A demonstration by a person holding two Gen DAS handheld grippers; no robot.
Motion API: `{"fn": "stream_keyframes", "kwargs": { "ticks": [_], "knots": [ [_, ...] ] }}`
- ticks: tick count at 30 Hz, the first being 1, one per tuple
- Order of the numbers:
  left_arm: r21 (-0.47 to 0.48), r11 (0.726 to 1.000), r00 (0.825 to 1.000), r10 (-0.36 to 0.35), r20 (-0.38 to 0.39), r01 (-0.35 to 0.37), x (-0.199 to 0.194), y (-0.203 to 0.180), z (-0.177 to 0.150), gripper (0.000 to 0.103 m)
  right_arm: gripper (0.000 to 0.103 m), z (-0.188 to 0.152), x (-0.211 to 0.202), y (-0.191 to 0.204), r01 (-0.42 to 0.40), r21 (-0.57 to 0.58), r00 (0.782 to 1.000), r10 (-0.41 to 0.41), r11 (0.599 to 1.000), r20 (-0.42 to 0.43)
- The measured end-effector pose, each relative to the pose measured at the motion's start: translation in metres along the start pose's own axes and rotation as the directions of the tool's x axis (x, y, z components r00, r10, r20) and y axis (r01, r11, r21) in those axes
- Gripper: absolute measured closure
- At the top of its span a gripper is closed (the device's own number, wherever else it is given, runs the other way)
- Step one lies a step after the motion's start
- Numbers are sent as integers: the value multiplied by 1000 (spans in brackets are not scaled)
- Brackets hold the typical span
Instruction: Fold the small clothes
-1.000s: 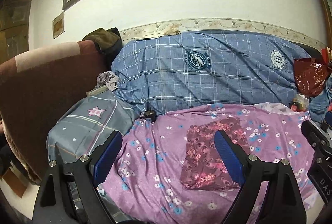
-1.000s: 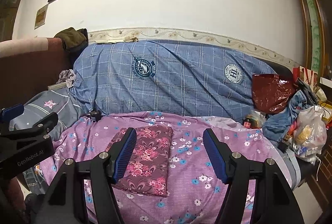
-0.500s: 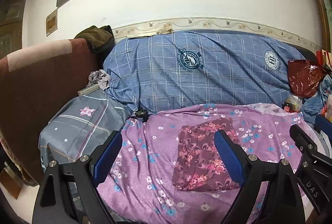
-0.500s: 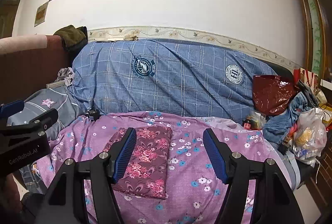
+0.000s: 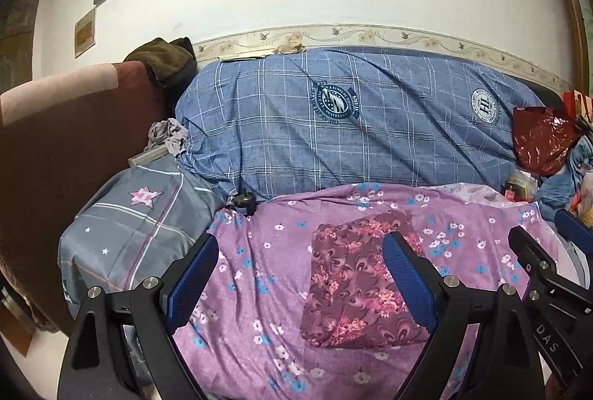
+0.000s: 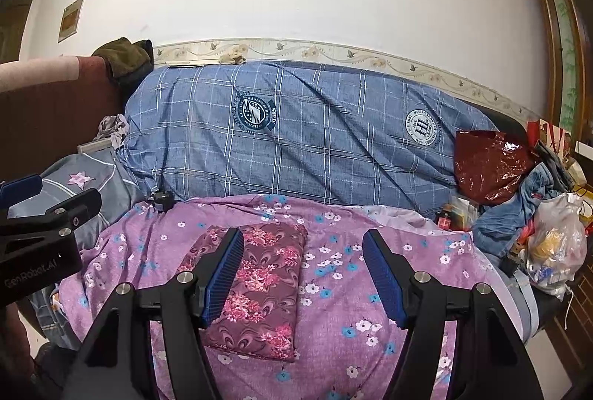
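A small maroon garment with pink flowers (image 5: 355, 281) (image 6: 259, 285) lies folded into a neat rectangle on the purple floral sheet (image 5: 267, 244) (image 6: 352, 288). My left gripper (image 5: 300, 283) hangs above the sheet, open, nothing between its blue pads; the garment shows behind its right finger. My right gripper (image 6: 304, 279) is open too, held back above the garment's right edge, not touching it. Each gripper shows at the other view's edge: the right gripper (image 5: 556, 274), the left gripper (image 6: 40, 225).
A big blue checked bolster (image 5: 352, 125) (image 6: 296, 136) runs along the wall behind. A grey star pillow (image 5: 141, 237) and brown headboard (image 5: 55, 148) are left. A red bag (image 6: 489, 166), jeans and a plastic bag (image 6: 556, 244) crowd the right.
Both views have drifted a little: the bed and garment have slid slightly leftward in the left wrist view, and the scene sits slightly farther off. Both grippers stay open and empty.
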State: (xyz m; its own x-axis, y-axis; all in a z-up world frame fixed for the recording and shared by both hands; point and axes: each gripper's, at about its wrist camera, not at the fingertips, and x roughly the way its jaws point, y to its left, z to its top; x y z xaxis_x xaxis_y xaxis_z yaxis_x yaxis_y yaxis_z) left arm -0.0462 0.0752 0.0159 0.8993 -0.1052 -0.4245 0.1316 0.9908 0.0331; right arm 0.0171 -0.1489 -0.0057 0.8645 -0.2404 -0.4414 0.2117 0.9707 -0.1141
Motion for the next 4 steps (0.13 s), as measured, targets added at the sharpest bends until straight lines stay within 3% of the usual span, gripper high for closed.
{"fn": "stream_keyframes", "kwargs": {
  "ticks": [4],
  "knots": [
    [-31,998,998,-56,-14,56,19,1,4,12,35,1,17,-1,-10,-4,1000,10,1000,-23]
  ]
}}
